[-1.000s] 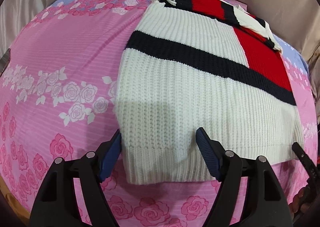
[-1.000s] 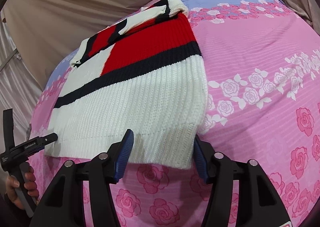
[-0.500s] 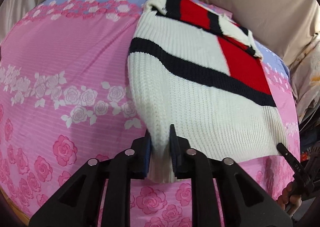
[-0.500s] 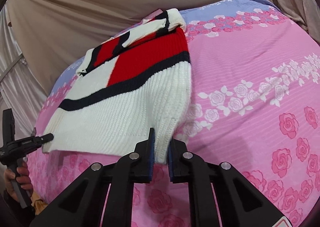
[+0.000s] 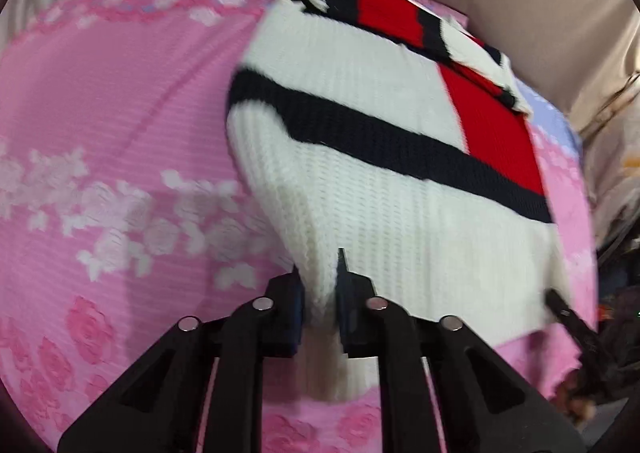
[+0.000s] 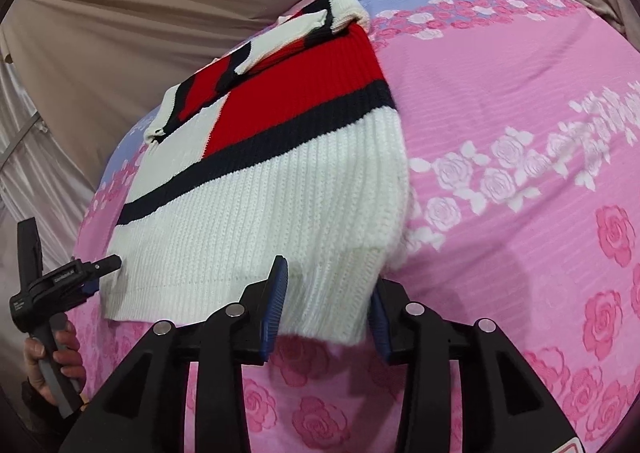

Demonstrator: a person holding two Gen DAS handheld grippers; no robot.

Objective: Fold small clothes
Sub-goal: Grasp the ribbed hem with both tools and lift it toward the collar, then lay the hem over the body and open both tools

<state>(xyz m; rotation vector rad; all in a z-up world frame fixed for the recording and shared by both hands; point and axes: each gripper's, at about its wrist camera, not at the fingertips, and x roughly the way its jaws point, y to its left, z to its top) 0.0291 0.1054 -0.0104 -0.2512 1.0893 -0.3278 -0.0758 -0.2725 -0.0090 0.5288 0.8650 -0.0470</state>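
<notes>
A small knitted sweater (image 5: pixel 384 189), white with navy stripes and red blocks, lies on the pink rose-print bedsheet (image 5: pixel 100 113); it also shows in the right wrist view (image 6: pixel 260 213). My left gripper (image 5: pixel 320 305) is shut on the sweater's near left hem corner, which bunches up between the fingers. My right gripper (image 6: pixel 324 305) is open, its blue pads on either side of the near right hem corner, which hangs loosely between them. In the right wrist view the left gripper (image 6: pixel 96 265) shows at the far hem corner, held by a hand.
The sheet (image 6: pixel 520 133) spreads wide to both sides of the sweater. Beige fabric (image 6: pixel 160 13) hangs behind the bed. The bed's edge runs close below both grippers.
The right gripper, shut on the right hem corner half a second ago, has opened again. The left gripper stays shut on its corner and has lifted it slightly; the view is blurred by motion.
</notes>
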